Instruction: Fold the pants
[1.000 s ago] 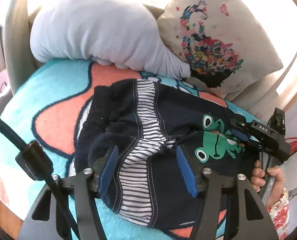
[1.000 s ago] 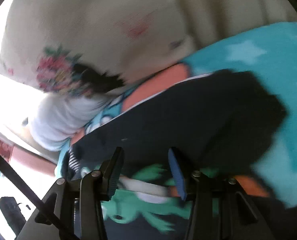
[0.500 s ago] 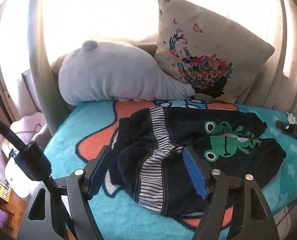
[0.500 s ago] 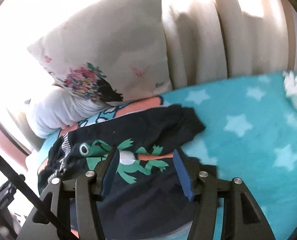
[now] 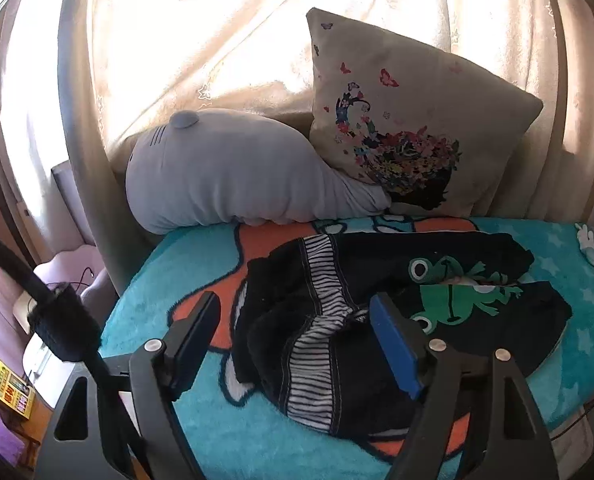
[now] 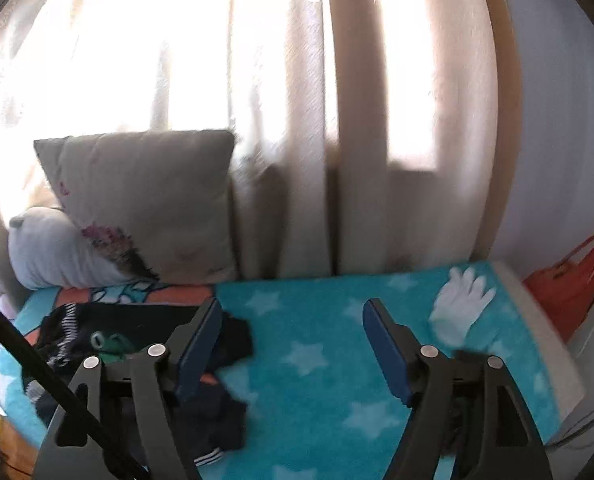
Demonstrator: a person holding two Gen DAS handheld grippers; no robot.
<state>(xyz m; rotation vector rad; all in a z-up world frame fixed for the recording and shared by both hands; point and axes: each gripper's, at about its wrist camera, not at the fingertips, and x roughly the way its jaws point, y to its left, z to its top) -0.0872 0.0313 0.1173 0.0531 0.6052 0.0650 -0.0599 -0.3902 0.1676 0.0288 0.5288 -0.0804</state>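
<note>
Dark navy pants with a striped waistband and a green frog print lie crumpled on a turquoise blanket. My left gripper is open and empty, held above and in front of the waistband, not touching it. In the right wrist view the pants lie at the lower left. My right gripper is open and empty above the starred blanket, to the right of the pants.
A grey plush pillow and a beige floral cushion lean against the curtain at the back. A white glove print shows on the blanket's right end. An orange object sits beyond the right edge.
Both grippers have pulled back and up from the pants. The right gripper has swung right, off the frog print, and opened wider. The pants lie left on the blanket.
</note>
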